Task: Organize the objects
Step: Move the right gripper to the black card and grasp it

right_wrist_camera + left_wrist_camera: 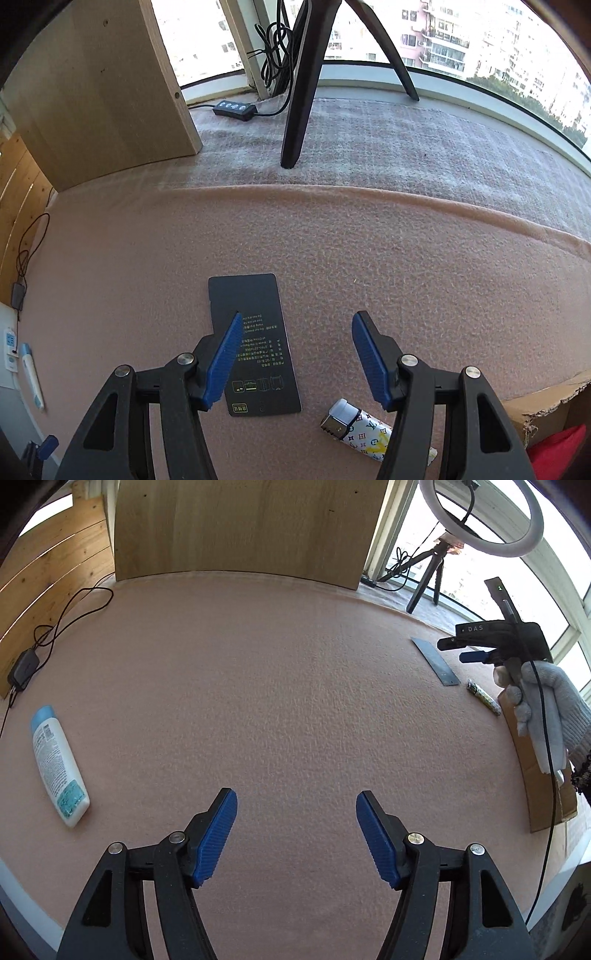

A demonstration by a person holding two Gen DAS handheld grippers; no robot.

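Both empty and spread wide: right gripper (297, 354) hovers nearest the dark flat card (255, 347) under its left finger, long axis 12-to-6, lighter (364, 430) at 5 o'clock, while left gripper (296, 834) has the bottle (59, 766) far off at 9 o'clock.

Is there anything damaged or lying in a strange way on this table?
The cardboard box at the right edge has a torn, ragged rim. The white bottle lies on its side, far left. Nothing looks spilled.
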